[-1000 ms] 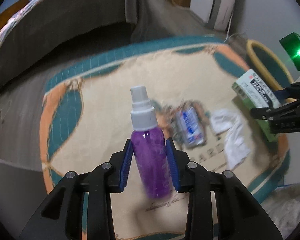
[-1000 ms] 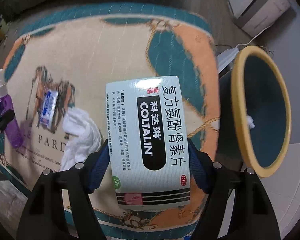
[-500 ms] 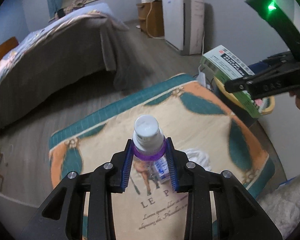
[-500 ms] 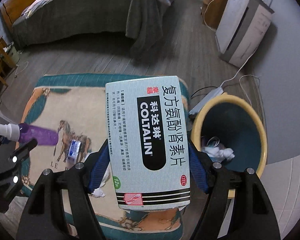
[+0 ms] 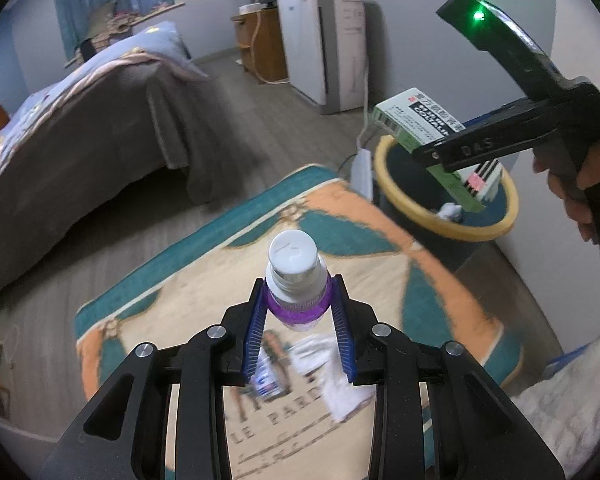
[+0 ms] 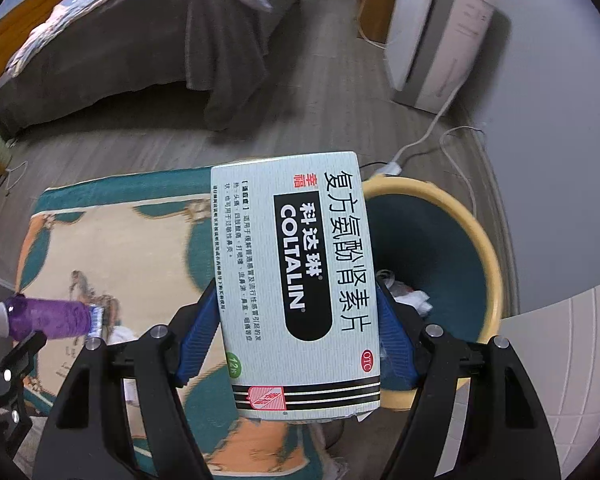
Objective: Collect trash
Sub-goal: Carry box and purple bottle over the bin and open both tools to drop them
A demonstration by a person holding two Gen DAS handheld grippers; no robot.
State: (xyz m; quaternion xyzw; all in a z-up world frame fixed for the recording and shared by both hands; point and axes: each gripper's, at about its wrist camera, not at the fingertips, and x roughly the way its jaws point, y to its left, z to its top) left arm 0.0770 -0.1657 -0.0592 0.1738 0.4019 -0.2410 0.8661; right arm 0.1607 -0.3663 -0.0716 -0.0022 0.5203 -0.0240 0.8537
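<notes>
Bedroom floor fills both views: grey wood planks, with a bed [image 5: 100,112] under a brown cover at the upper left and a white appliance [image 5: 320,40] against the far wall at top centre. Below them lies your patterned rug [image 5: 204,280], teal and orange around a cream middle. In the left wrist view your left gripper [image 5: 299,328] sits at bottom centre, its blue pads clamped on the purple spray bottle [image 5: 296,280], whose white cap points toward the lens. Under the fingers, on the rug, lie a small blue-and-white packet [image 5: 266,380] and a crumpled white tissue [image 5: 340,392], both blurred. Further right, the yellow-rimmed bin [image 5: 444,224] stands just off the rug's edge, with white scraps inside. Your right gripper [image 6: 300,344] is closed on the medicine box [image 6: 296,280] marked COLTALIN and holds it above the bin's near rim in the left wrist view; in the right wrist view the box covers the left part of the bin's opening.
</notes>
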